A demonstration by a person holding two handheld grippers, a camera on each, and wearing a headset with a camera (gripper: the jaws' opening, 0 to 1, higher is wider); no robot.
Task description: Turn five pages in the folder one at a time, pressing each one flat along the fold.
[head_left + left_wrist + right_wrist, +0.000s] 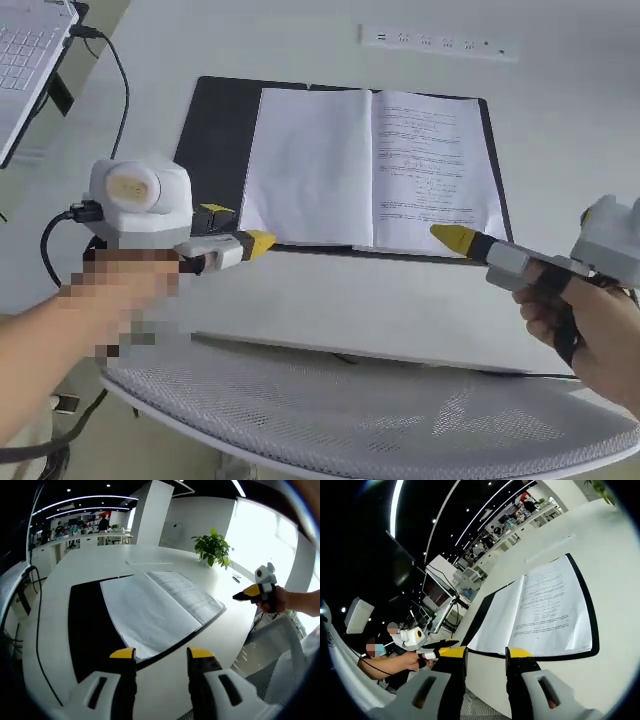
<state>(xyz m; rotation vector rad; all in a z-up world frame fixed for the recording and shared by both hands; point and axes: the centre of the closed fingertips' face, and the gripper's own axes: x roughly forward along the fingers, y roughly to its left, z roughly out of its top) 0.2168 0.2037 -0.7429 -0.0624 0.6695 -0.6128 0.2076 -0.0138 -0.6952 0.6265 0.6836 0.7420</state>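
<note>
A black folder point(215, 130) lies open on the white table point(330, 300). Its left page point(310, 165) is blank and its right page point(430, 160) is printed, both lying flat. My left gripper point(238, 230) hovers open just off the folder's near left corner, nothing between its yellow fingertips point(123, 653). My right gripper point(455, 238) is open too, its tip just off the near edge below the printed page. The left gripper view has the folder point(90, 625) ahead and the right gripper point(250, 592) at the far right. The right gripper view looks over the folder point(482, 612) with the left gripper point(442, 644) at left.
A laptop point(25, 50) sits at the far left corner, with a black cable point(122, 90) running beside the folder. A white power strip point(440, 42) lies behind the folder. A mesh chair back point(350, 410) is at the near edge. A potted plant point(214, 547) stands farther along the table.
</note>
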